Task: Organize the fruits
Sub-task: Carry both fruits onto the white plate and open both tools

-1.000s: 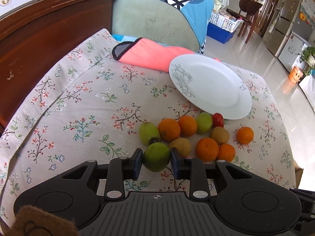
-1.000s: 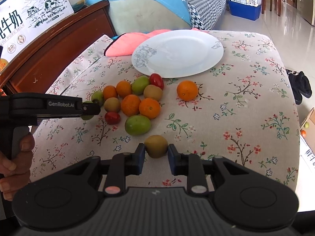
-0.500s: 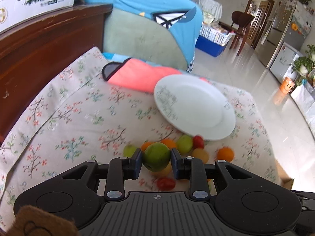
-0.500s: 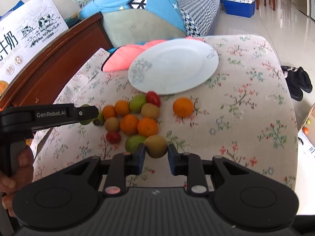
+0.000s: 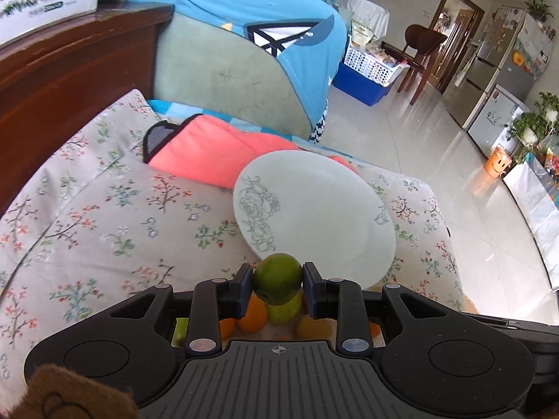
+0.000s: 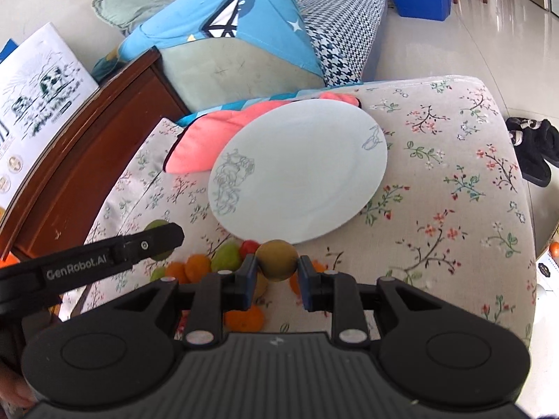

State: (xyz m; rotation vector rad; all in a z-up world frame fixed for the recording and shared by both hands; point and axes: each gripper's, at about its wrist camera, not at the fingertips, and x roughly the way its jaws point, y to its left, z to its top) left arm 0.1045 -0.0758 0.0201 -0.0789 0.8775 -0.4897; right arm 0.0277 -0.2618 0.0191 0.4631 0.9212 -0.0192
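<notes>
From the left wrist, the black plastic left hand-held gripper (image 5: 277, 279) pinches a smooth, round green fruit (image 5: 277, 278) between its ribbed pads, lifted just before the near rim of the glossy round white plate with a grey flower drawing (image 5: 314, 216); a second ago that fruit sat low among the pile of oranges and green fruits (image 5: 269, 316), which now shows only beneath the fingers. The plate lies on a woven floral-print cloth (image 5: 104, 209), a coral padded cushion (image 5: 209, 153) at its 10 o'clock. From the right wrist, the right hand-held gripper (image 6: 276, 262) clamps a matte brownish round fruit (image 6: 276, 260), raised closer to the plate than before. At 9 o'clock, the left tool's arm reads "GenRobot.AI".
</notes>
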